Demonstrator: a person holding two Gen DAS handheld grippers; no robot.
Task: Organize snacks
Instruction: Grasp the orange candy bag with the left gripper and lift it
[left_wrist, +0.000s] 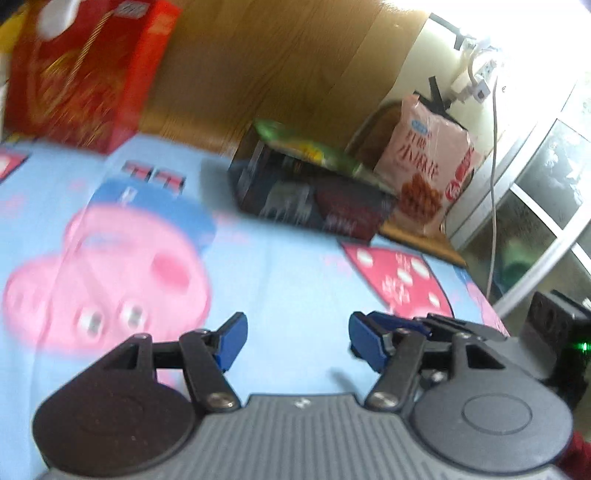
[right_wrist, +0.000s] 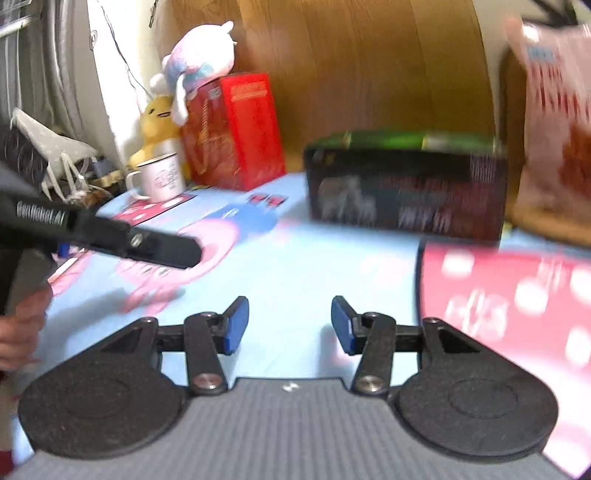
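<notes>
- The left gripper (left_wrist: 295, 341) and the right gripper (right_wrist: 290, 325) both stand released over the pale blue cartoon-print cloth (left_wrist: 280, 280), blue pads apart, nothing between them.
- The dark rectangular cardboard snack box (left_wrist: 310, 199) lies at about one o'clock from the left gripper, well apart from it; I judge it stiff and moderately weighty, best taken across a short edge or corner where the jaws can span it.
- A green crinkly foil snack packet (left_wrist: 314, 151) rests on top of that box (light, slippery, and it would likely slide off if the box is tilted); I would pinch it by a sealed end.
- The pink printed plastic bag of snacks (left_wrist: 424, 166) stands upright at two o'clock, just beside the box; soft, its contents probably brittle, so grip the top seam.
- The tall red printed cardboard carton (left_wrist: 81, 74) stands at eleven o'clock; whether anything is inside cannot be seen.
- A white enamel mug (right_wrist: 160, 179), at ten o'clock in the right view, shows no contents from here.
</notes>
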